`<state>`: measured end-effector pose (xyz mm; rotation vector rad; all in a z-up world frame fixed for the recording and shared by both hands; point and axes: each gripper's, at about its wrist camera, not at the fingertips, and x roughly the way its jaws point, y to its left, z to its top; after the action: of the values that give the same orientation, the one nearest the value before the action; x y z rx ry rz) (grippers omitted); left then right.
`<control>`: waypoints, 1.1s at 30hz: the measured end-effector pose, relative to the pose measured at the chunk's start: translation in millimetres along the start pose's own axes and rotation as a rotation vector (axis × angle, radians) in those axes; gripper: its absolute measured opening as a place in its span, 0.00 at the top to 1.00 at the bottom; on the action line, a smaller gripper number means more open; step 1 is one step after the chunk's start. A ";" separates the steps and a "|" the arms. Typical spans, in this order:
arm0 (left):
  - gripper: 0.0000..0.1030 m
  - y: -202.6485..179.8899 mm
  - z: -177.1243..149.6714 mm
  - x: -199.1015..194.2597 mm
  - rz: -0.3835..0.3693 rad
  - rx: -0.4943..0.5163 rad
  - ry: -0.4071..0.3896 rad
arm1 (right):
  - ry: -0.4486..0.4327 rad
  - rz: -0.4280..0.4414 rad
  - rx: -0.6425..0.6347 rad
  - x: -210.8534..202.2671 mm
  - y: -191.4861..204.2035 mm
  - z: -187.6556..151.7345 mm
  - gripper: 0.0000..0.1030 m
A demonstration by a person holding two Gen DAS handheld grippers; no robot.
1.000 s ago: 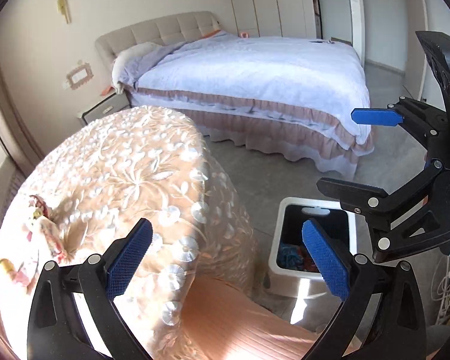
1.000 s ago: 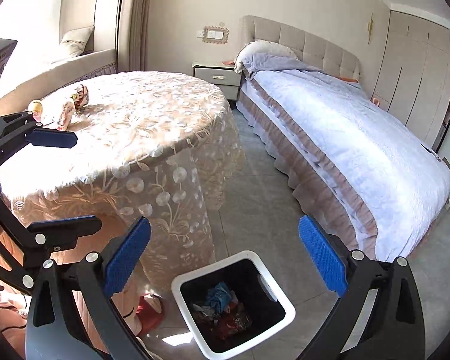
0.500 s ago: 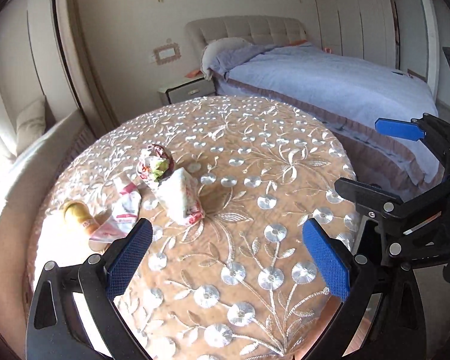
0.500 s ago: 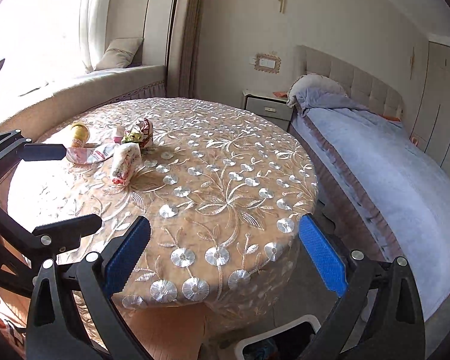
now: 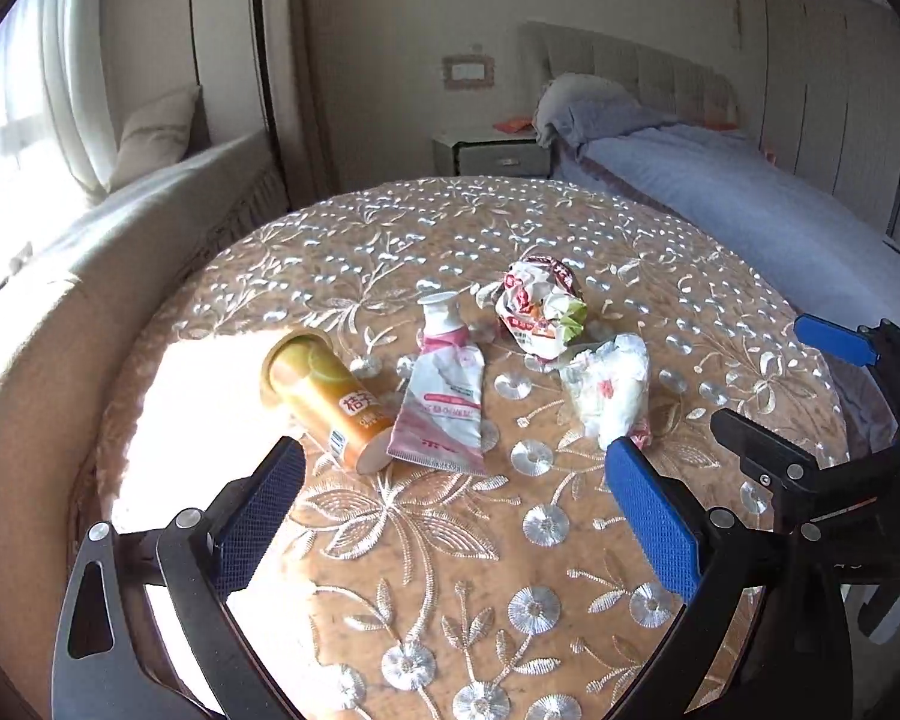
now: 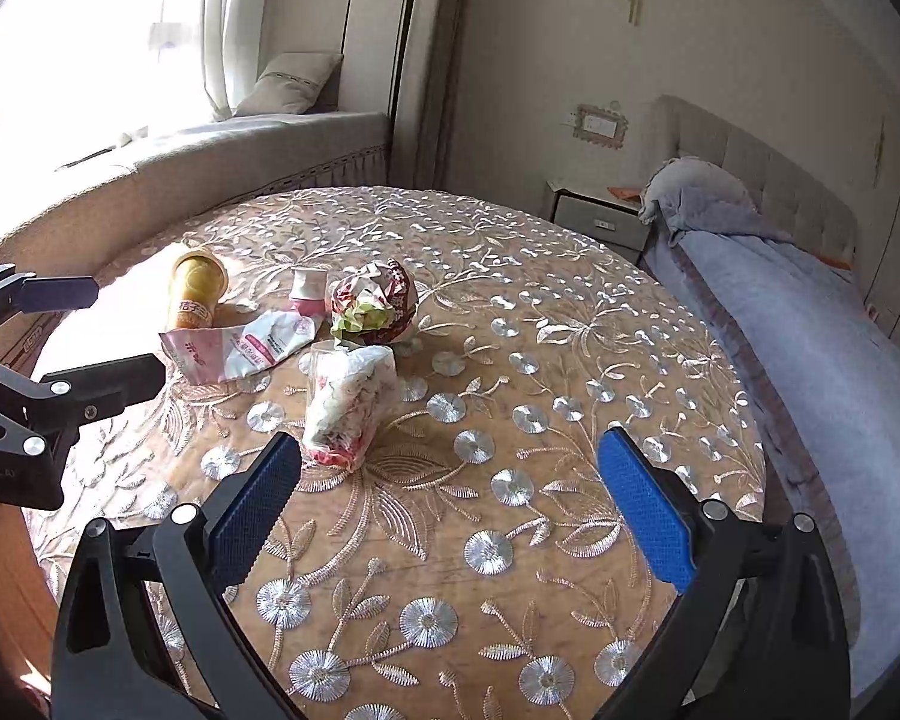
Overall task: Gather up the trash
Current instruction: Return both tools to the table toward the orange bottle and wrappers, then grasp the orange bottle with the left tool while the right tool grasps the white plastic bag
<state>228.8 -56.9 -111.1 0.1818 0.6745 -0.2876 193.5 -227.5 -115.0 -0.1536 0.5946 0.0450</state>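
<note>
Grippers of yours, left (image 5: 450,507) and right (image 6: 447,501), both spread wide and empty above the embroidered round table (image 6: 510,420). Four trash pieces lie beyond: orange can (image 5: 324,399), pink tube (image 5: 444,396), crumpled wrapper (image 5: 540,306), white wad (image 5: 609,387). The bed (image 6: 810,348) stands beside the table.

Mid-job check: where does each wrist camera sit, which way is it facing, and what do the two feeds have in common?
Left wrist: behind the open left gripper, facing the table; the right gripper shows at its right edge.
Right wrist: behind the open right gripper, facing the same table; the left gripper shows at its left edge.
Shared: cup, tube, wrapper, bag and bed.
</note>
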 end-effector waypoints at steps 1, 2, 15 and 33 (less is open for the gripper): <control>0.05 4.2 1.3 3.2 0.018 -0.005 0.002 | 0.005 0.004 -0.002 5.6 3.8 3.9 0.04; 0.05 10.1 3.2 7.4 0.035 -0.014 0.008 | 0.009 0.007 -0.004 9.1 6.8 6.6 0.04; 0.09 82.7 15.1 72.5 0.065 -0.195 0.101 | 0.142 -0.003 0.021 78.4 24.5 29.9 0.04; 0.60 84.7 19.4 115.6 0.001 -0.215 0.169 | 0.238 0.090 0.034 95.6 32.8 27.3 0.53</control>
<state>353.2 -5.2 -163.7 0.0005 0.8669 -0.1977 284.9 -191.0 -150.6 -0.0997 0.8389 0.1048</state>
